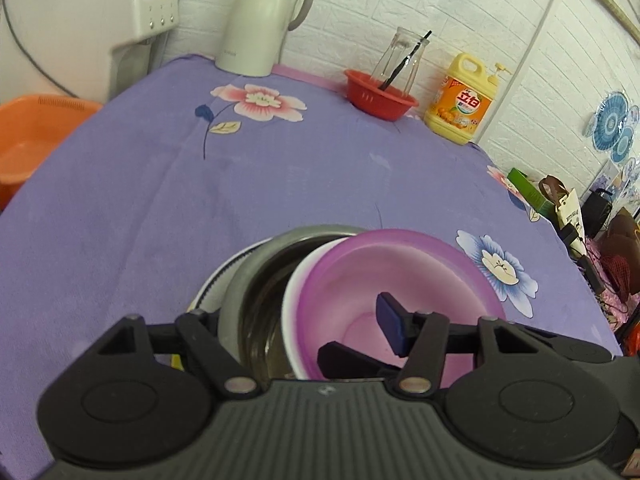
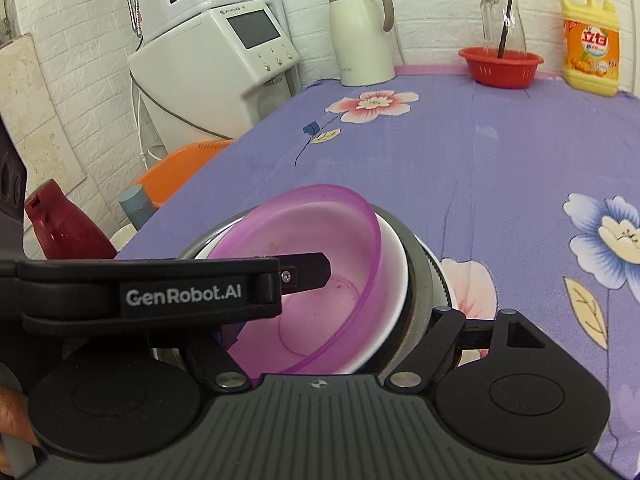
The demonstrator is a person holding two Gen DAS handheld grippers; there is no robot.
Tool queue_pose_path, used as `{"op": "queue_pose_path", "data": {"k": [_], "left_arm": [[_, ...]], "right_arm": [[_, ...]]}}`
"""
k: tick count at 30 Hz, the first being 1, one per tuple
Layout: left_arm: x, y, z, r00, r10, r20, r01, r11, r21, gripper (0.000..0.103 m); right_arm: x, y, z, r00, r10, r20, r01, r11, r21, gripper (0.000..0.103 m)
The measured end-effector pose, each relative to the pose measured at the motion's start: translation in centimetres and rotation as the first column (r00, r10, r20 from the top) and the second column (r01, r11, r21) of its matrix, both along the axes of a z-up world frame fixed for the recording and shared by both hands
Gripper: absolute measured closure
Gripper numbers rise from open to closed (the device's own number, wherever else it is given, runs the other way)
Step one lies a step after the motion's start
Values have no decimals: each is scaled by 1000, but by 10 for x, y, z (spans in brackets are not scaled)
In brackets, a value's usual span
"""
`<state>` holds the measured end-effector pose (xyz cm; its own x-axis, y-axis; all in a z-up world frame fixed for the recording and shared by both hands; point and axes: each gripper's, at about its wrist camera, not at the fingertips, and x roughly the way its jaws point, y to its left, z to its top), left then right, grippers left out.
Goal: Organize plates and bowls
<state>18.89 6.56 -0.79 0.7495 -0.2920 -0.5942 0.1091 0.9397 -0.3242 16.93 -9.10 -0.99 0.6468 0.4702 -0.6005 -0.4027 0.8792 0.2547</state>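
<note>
Left wrist view: the left tongs [image 1: 352,336] spread wide, holding nothing, one finger [image 1: 390,326] inside the purple bowl [image 1: 400,276]. That bowl sits tilted in a white bowl [image 1: 294,300], nested in a steel bowl [image 1: 260,280] on the worktop [image 1: 200,184].

Right wrist view: the right tongs [image 2: 324,344] spread wide around the stack; the purple bowl [image 2: 320,240] tips leftward.

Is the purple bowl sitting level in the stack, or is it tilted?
Tilted. The purple bowl leans inside the white bowl, its far rim raised well above the white rim.
</note>
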Motion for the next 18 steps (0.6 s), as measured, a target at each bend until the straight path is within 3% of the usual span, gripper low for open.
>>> {"op": "queue_pose_path", "data": {"k": [3,6,10,18], "left_arm": [[0,3,-2,1000,-15,11,15,1000,-28,31],[1,7,-2,1000,-13,4,14,997,-70,31],[-1,15,4,999,16,37,-12,995,-102,31],[-5,19,18,996,45,79,-38,996,-87,31]], "right_arm": [[0,3,2,1000,13,4,-13,1000,-17,0],[-1,2,3,1000,-6,16,6,1000,-18,0],[-8,2,12,994,-35,107,38,999,-29,0],[-7,-6,16,992,-46,116,46,999,2,0]]}}
